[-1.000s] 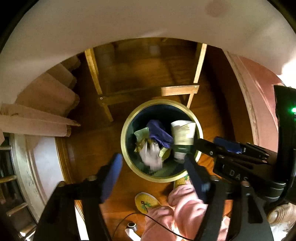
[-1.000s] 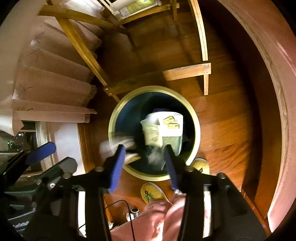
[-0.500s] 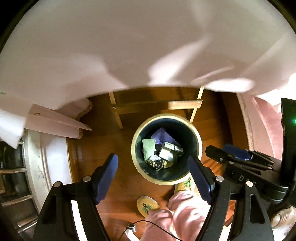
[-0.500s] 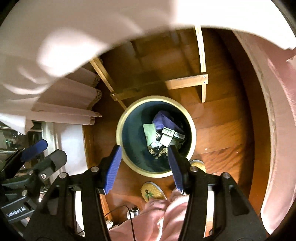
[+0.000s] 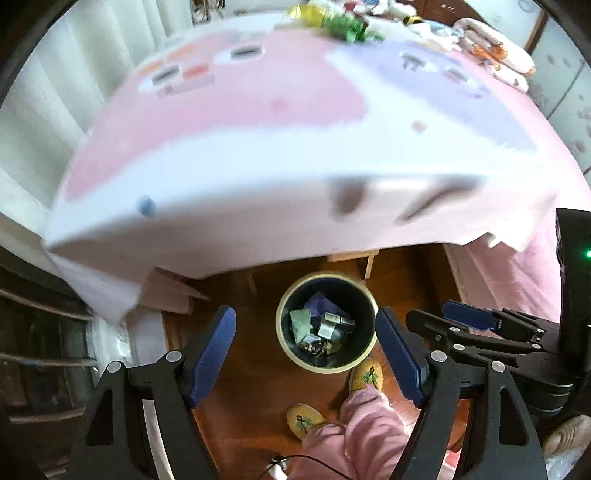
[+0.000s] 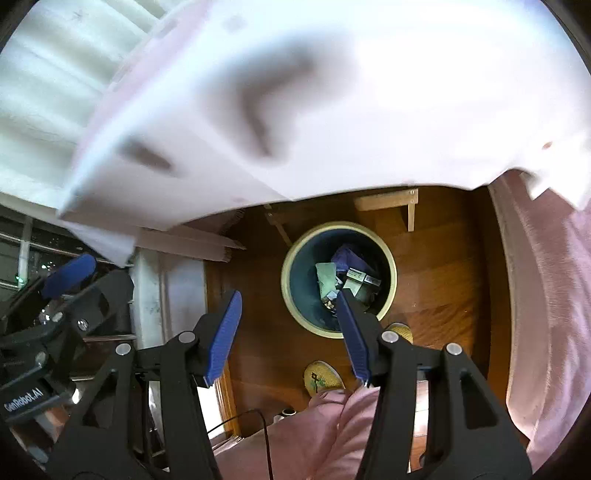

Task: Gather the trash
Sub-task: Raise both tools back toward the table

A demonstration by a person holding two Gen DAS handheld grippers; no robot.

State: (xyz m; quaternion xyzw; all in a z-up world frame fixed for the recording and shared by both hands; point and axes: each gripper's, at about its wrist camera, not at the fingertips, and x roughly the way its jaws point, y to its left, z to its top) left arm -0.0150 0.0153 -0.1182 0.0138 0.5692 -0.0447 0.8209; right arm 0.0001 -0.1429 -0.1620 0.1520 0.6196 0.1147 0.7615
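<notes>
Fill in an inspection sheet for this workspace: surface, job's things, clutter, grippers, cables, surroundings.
Surface: table under a pink and white cloth, blurred; wooden floor below.
Job's things: round bin on the floor, holding a purple piece, a pale green piece and small boxes.
Clutter: yellow and green wrappers at the table's far edge, too blurred to name.
Grippers: left gripper and right gripper both above the bin, jaws apart, holding nothing.
Cables: thin black cable near the person's pink trousers.
Surroundings: yellow slippers beside the bin; pale curtains; dark window.
</notes>
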